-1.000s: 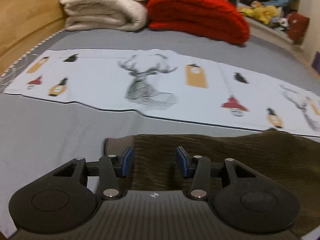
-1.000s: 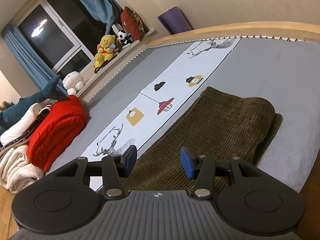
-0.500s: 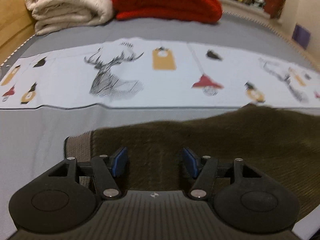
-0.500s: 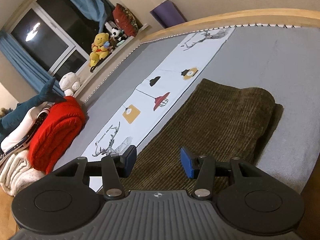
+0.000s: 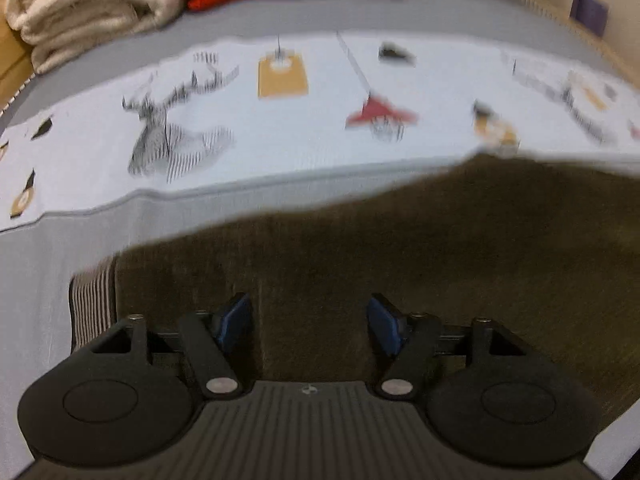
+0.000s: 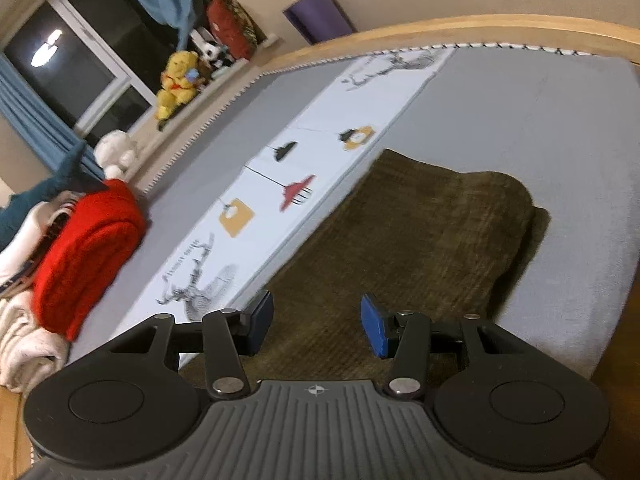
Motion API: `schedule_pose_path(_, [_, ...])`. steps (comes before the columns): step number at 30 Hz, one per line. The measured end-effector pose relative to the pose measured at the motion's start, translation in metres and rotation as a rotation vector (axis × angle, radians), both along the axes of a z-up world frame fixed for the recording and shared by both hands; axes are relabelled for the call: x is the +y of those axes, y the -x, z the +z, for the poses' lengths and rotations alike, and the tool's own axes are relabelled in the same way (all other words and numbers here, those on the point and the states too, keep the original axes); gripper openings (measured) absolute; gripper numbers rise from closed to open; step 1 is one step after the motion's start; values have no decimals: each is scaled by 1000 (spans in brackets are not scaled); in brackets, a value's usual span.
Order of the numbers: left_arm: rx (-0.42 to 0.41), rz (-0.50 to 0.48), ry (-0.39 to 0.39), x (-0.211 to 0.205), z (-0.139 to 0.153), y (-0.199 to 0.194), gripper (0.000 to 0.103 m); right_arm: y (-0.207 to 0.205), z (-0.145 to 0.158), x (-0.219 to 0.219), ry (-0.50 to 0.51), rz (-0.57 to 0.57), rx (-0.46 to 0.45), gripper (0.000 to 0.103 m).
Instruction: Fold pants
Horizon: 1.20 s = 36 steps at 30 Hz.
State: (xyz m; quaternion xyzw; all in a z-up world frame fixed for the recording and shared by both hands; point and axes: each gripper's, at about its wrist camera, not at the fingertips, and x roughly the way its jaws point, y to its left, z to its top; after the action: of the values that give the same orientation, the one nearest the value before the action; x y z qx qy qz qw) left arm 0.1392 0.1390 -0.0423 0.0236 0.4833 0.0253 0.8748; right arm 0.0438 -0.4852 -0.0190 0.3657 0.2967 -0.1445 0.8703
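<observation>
Brown corduroy pants [image 6: 420,232] lay folded on the grey bedcover [image 6: 540,128], just beside the white printed runner [image 5: 280,120]. I saw my left gripper [image 5: 308,326] above the striped waistband end [image 5: 92,304], blue pads [image 5: 236,320] spread wide, nothing between them. My right gripper [image 6: 316,326] stood equally wide over the pants, gripping nothing; the rounded fold sat at the far end. Red blanket [image 6: 88,252] and cream blanket [image 5: 88,8] were stacked at the bed's edge. Left view was blurred.

Pants [image 6: 420,232] on bed [image 6: 540,120], just beside printed runner [image 6: 320,160]
</observation>
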Motion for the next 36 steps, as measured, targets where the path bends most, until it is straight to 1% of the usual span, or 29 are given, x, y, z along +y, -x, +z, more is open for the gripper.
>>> schedule_pose_path(2, [-59, 5, 48, -2, 9, 0, 70, 0, -2, -8, -12, -30, 30, 51])
schedule_pose_path(4, [-88, -5, 89, -10, 14, -3, 70, 2, -6, -18, -30, -69, 55, 51])
schedule_pose_path(6, [-104, -38, 109, -21, 18, -8, 70, 5, -11, -29, -68, -117, 75, 51])
schedule_pose_path(8, [-115, -91, 125, -39, 19, -11, 70, 9, -17, -42, -113, -174, 92, 51])
schedule_pose_path(10, [-110, -147, 149, -56, 19, -10, 70, 14, -25, -53, -159, -226, 106, 51])
schedule_pose_path(12, [-75, -204, 170, -74, 16, -10, 70, 21, -33, -65, -208, -283, 112, 51])
schedule_pose_path(13, [-55, -231, 169, -84, 14, -9, 70, 25, -38, -71, -232, -316, 112, 51])
schedule_pose_path(15, [-37, -267, 139, -103, 11, -2, 70, 31, -47, -81, -278, -378, 113, 51])
schedule_pose_path(16, [-25, -273, 134, -113, 10, 2, 70, 34, -52, -86, -301, -407, 115, 51])
schedule_pose_path(18, [5, -267, 161, -130, 9, 16, 70, 34, -63, -95, -340, -452, 116, 51])
schedule_pose_path(21, [3, -263, 202, -151, 11, 45, 70, 28, -76, -104, -377, -483, 95, 52])
schedule_pose_path(23, [-7, -258, 257, -161, 17, 65, 70, 22, -83, -108, -392, -481, 67, 52])
schedule_pose_path(24, [-11, -255, 291, -165, 20, 74, 70, 17, -87, -110, -393, -472, 64, 52])
schedule_pose_path(26, [-21, -258, 322, -173, 26, 89, 71, 7, -93, -112, -377, -456, 87, 54])
schedule_pose_path(28, [-40, -267, 321, -179, 30, 100, 71, -4, -93, -110, -328, -430, 98, 56])
schedule_pose_path(29, [-49, -267, 315, -180, 33, 104, 71, -9, -92, -109, -299, -414, 104, 60])
schedule_pose_path(32, [-65, -251, 284, -181, 32, 103, 71, -22, -87, -102, -210, -391, 135, 60])
schedule_pose_path(34, [-64, -218, 270, -176, 28, 98, 71, -27, -85, -98, -163, -399, 156, 50])
schedule_pose_path(35, [-60, -203, 265, -174, 25, 95, 71, -29, -85, -97, -157, -398, 159, 34])
schedule_pose_path(36, [-55, -186, 259, -171, 22, 91, 71, -30, -84, -97, -156, -399, 155, 31])
